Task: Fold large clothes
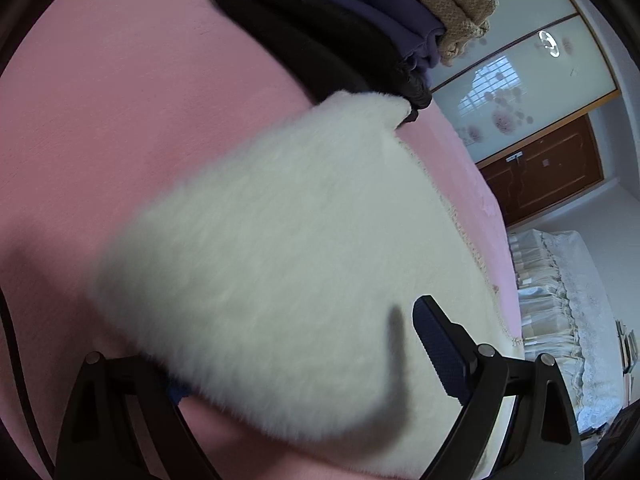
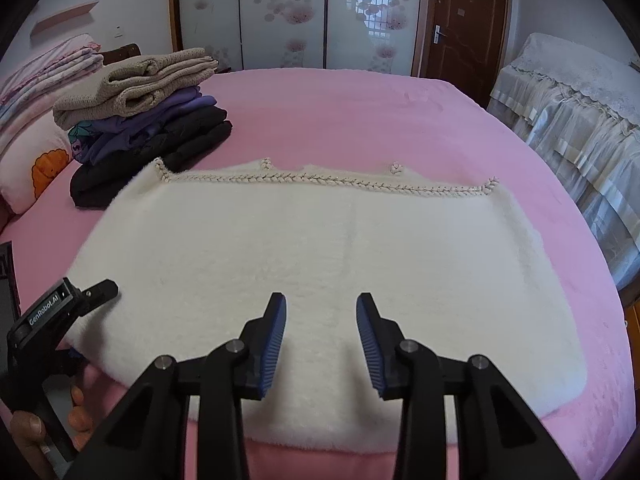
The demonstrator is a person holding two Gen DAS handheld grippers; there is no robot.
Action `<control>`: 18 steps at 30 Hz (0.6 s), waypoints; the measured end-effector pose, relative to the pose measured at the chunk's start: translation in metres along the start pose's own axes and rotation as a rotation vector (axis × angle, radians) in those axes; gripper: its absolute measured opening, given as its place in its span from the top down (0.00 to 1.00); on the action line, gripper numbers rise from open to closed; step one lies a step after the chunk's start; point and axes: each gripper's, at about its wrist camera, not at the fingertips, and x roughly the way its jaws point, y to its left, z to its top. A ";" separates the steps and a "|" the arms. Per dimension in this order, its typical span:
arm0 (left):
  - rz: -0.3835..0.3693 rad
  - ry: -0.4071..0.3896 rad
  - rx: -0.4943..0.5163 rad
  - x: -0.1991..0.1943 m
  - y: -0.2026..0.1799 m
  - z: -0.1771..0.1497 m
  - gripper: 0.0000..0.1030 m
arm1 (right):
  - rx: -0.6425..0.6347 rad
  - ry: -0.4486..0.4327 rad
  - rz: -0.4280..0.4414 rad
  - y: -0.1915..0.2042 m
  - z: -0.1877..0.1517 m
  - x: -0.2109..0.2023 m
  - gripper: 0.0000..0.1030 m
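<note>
A white fluffy garment (image 2: 320, 240) lies spread flat on the pink bed (image 2: 360, 120), with a braided trim along its far edge. My right gripper (image 2: 321, 298) hovers over the garment's near edge, open, with nothing between its blue pads. My left gripper (image 1: 292, 340) is at the garment's left edge, its jaws wide apart. The fluffy edge (image 1: 280, 260) lies between them and hides the left finger's pad. Its right pad stands clear above the fabric. In the right wrist view the left gripper (image 2: 94, 312) shows at the lower left, held by a hand (image 2: 28, 432).
A pile of folded clothes (image 2: 152, 120), beige on purple on black, sits at the bed's far left, touching the garment's corner. A pillow (image 2: 36, 168) lies left of it. Cloth-covered furniture (image 2: 580, 128) stands right of the bed. Wardrobe doors (image 2: 296, 16) and a brown door (image 2: 464, 20) are behind.
</note>
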 end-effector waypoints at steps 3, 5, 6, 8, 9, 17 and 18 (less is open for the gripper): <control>-0.010 -0.013 -0.014 0.006 -0.003 0.004 0.11 | 0.008 0.014 0.014 -0.001 -0.001 0.008 0.66; -0.008 -0.015 -0.011 0.011 -0.008 0.007 0.11 | 0.017 0.022 0.017 -0.002 -0.002 0.012 0.66; 0.008 -0.006 0.005 0.014 -0.012 0.008 0.11 | 0.023 0.028 0.021 -0.003 -0.001 0.014 0.66; 0.046 0.003 0.044 0.011 -0.018 0.009 0.14 | 0.029 0.037 0.021 -0.003 -0.001 0.018 0.66; 0.077 0.012 0.070 0.012 -0.023 0.010 0.22 | 0.031 0.041 0.019 -0.004 -0.001 0.020 0.66; 0.161 0.069 0.191 0.001 -0.053 0.017 0.56 | 0.042 0.068 0.028 0.002 0.006 0.031 0.67; 0.166 0.073 0.197 -0.001 -0.055 0.017 0.60 | 0.036 0.067 0.024 0.003 0.007 0.031 0.69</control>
